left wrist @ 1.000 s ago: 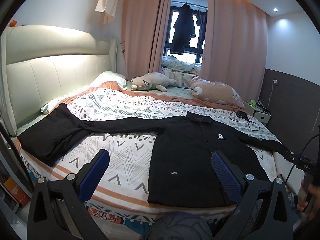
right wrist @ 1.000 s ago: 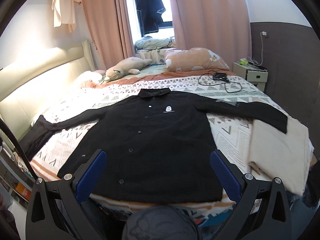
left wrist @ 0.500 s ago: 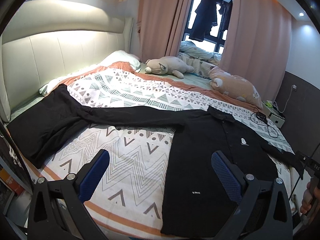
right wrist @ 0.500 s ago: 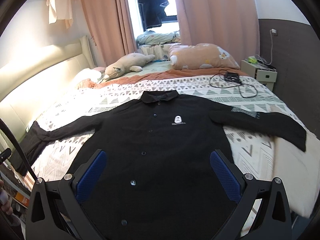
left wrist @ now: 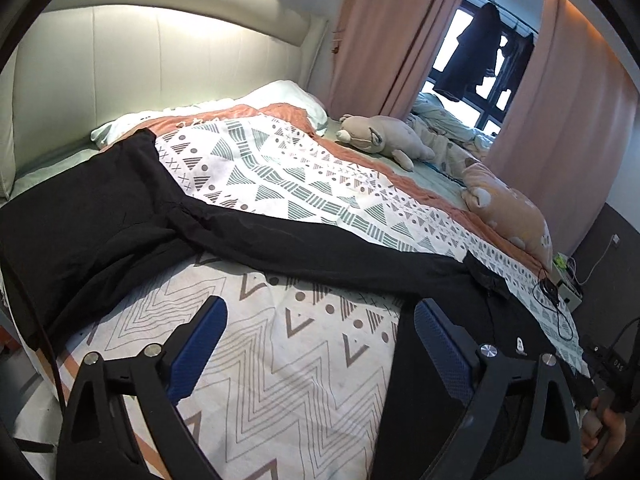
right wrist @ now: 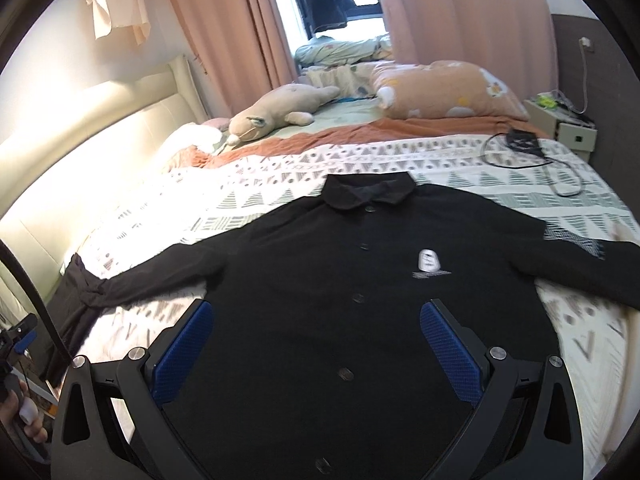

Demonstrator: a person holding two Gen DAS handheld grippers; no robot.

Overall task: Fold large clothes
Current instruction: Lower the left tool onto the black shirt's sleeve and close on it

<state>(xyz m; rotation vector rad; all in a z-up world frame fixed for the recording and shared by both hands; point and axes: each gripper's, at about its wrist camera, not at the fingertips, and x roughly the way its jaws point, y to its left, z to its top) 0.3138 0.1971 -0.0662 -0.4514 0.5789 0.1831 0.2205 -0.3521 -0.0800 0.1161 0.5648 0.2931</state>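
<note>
where the shirt (right wrist: 320,300) lies spread face up on the bed (left wrist: 304,368), its collar (right wrist: 366,194) points toward the far pillows and both sleeves stretch out sideways. right tool (right wrist: 316,340): held above the shirt's lower front, blue pads (right wrist: 184,352) set wide apart, nothing between them; the button placket runs up the gap toward the collar, and a small white chest logo (right wrist: 428,262) sits to the right of it. left tool (left wrist: 320,344): held above the patterned cover (left wrist: 280,184) just beside the shirt's side edge, its pads (left wrist: 196,348) likewise wide apart and gripping nothing. left sleeve (left wrist: 304,248): crosses the cover from the shirt body to a second dark cloth (left wrist: 80,224) bunched at the bed edge near the headboard (left wrist: 152,76); whether sleeve and cloth are one piece cannot be told. right sleeve (right wrist: 580,264): lies flat on the cover, its end cut off by the frame edge. far side of the bed: a grey plush (right wrist: 272,114) and a peach pillow (right wrist: 444,90). near the collar, toward the nightstand (right wrist: 568,128): a black cable (right wrist: 532,156) coiled on the cover. pink curtains (left wrist: 560,128) frame the window.
</note>
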